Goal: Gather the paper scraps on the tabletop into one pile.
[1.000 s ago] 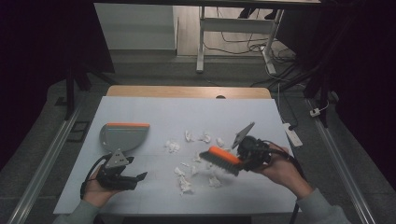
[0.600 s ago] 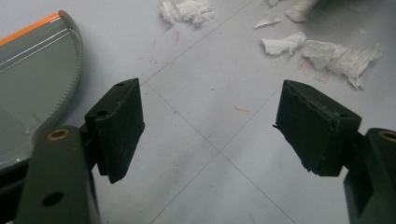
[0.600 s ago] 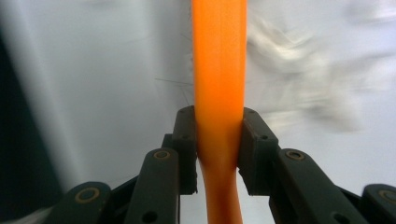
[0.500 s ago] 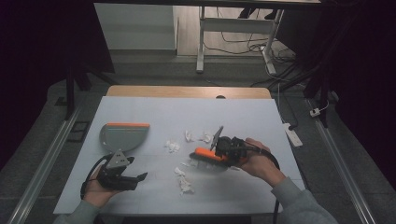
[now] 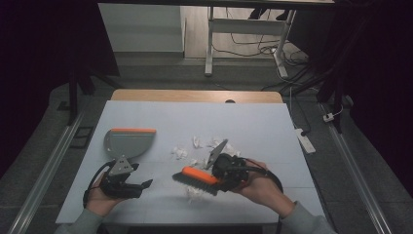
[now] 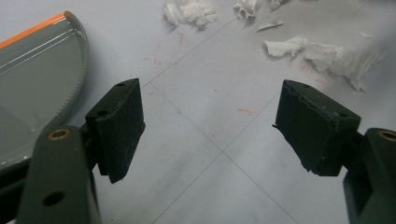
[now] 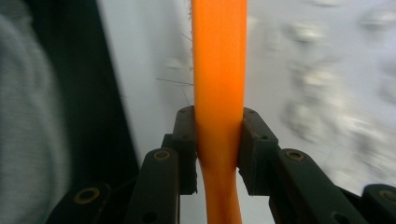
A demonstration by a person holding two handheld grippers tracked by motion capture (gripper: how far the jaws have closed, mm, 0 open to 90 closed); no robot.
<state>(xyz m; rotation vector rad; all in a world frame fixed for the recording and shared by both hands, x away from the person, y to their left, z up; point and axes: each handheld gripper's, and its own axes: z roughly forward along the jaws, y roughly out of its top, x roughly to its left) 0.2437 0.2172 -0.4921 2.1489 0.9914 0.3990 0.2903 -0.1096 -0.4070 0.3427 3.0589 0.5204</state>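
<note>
A brush (image 5: 195,176) with an orange back and dark bristles lies level over the white tabletop (image 5: 253,122), bristles down. My right gripper (image 5: 220,178) is shut on its orange handle (image 7: 219,70); both pads press its sides in the right gripper view (image 7: 218,140). Torn white paper scraps (image 5: 204,145) lie just beyond the brush, and one more scrap (image 5: 195,194) sits in front of it. A grey dustpan (image 5: 127,141) with an orange rim rests at the left. My left gripper (image 5: 141,184) lies on the table in front of the dustpan, open (image 6: 210,126) with nothing between its jaws; scraps (image 6: 327,51) lie ahead of it.
The table's wooden far edge (image 5: 195,96) and its left and right edges border dark floor. A white power strip (image 5: 304,139) lies on the floor to the right. Metal desk legs (image 5: 210,44) stand beyond the table.
My right hand has carried the brush leftward across the table, over the paper scraps toward the dustpan. The left gripper has stayed where it was.
</note>
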